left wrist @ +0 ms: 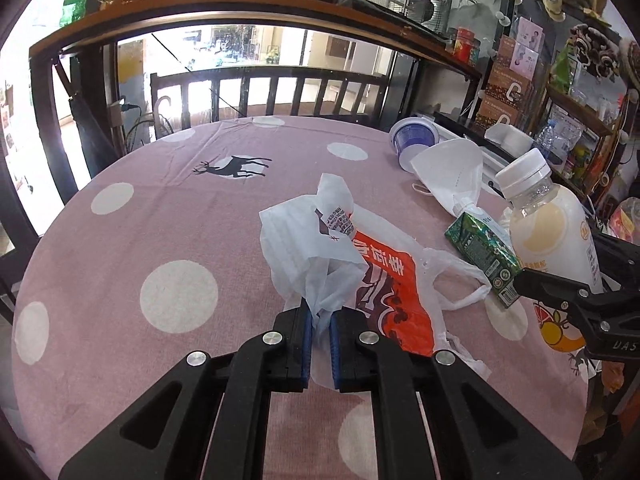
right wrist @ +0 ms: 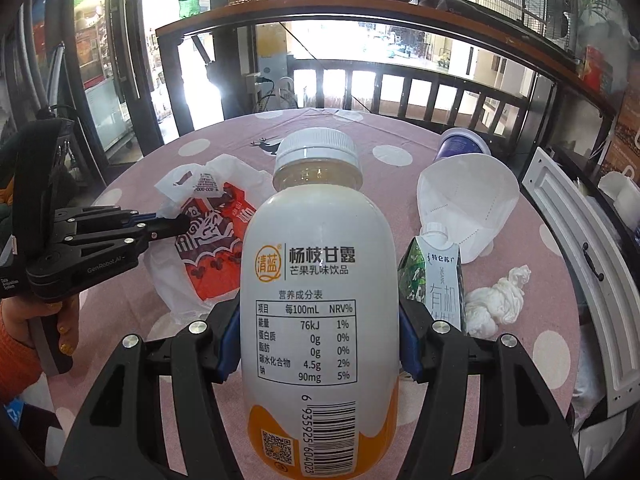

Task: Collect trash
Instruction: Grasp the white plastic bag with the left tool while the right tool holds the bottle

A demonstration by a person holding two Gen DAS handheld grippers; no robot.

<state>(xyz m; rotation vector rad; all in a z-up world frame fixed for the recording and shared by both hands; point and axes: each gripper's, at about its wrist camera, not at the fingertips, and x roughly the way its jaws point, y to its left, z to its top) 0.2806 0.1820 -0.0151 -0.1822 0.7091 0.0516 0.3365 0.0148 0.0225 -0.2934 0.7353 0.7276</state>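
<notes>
Pinching a fold of the plastic bag [left wrist: 320,248], the left gripper [left wrist: 320,344] is closed on it at table [left wrist: 120,248] centre. The right gripper [right wrist: 316,344] clamps the bottle [right wrist: 318,280], which hides the carton's [right wrist: 436,276] left edge. Mask [right wrist: 468,204] and cup [right wrist: 464,146] lie at 1 o'clock, tissue [right wrist: 496,300] at 3.

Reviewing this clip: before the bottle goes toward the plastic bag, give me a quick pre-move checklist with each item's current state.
1. Left gripper shut on the white-and-orange plastic bag: ok.
2. Right gripper clamped on the white-capped mango drink bottle: ok, pads on both sides.
3. Bottle cap on: ok.
4. Bag mouth open enough for the bottle: not ok, it looks crumpled shut.
5. Green milk carton clear of the bottle: cannot tell, it stands close beside it.
6. White face mask, crumpled tissue and purple-white cup collected: not ok, all lie on the pink dotted tablecloth.
</notes>
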